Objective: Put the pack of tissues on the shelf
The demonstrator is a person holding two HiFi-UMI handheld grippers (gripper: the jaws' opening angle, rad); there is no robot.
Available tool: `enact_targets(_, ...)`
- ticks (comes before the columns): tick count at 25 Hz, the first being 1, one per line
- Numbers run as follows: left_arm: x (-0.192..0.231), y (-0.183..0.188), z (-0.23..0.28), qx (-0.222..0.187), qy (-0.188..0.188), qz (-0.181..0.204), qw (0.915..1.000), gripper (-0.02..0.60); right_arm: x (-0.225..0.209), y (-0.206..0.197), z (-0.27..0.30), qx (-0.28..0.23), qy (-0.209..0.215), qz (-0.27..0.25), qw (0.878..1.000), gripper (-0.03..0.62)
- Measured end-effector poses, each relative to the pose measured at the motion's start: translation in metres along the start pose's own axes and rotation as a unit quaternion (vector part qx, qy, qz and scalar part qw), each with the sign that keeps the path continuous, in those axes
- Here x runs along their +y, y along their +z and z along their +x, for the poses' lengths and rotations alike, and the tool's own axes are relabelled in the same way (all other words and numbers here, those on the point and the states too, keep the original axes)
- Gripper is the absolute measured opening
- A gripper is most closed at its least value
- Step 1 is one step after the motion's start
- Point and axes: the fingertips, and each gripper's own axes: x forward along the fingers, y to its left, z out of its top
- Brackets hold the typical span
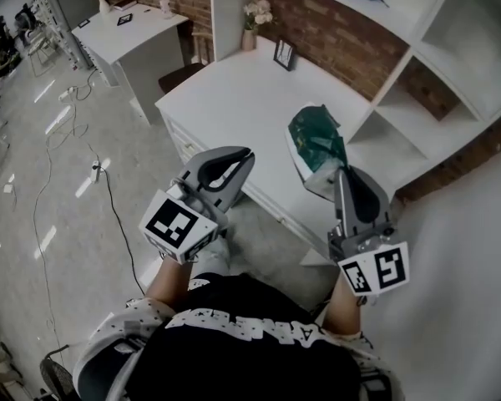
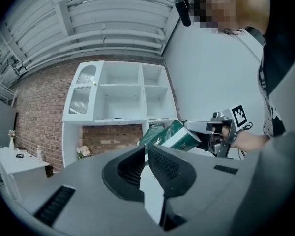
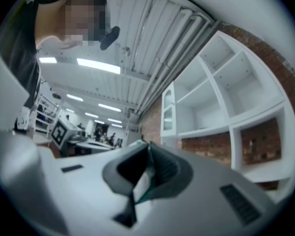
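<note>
Tissue pack (image 1: 317, 144) pinched by right gripper (image 1: 344, 174), seemingly at 1 thin edge; left gripper (image 1: 242, 155) closed, empty; carry level toward shelf (image 1: 390, 150), squeeze firm, no swinging.

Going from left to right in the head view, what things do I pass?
Black cable on the floor → left tongs → green pack of tissues → white shelf.
</note>
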Motion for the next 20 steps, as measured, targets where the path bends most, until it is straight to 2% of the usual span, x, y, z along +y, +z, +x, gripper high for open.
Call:
enact_targets(9,0.022,0.003,0.053,-0.009,-0.067,0.000,0.9977,0.040,-0.029,-0.001,0.026,-0.001,-0.047,-0.011,0.999,0.038)
enact_targets(17,0.050,-0.002,0.099,-0.024,-0.116,0.017,0.9928,0.048,-0.058,-0.004,0.053,0.002,-0.087,-0.025,0.996,0.038)
enact_targets(20,0.059,-0.001,0.115,-0.025,-0.130,0.000,0.9912,0.050,-0.066,-0.004,0.065,0.005,-0.099,-0.032,0.995,0.038)
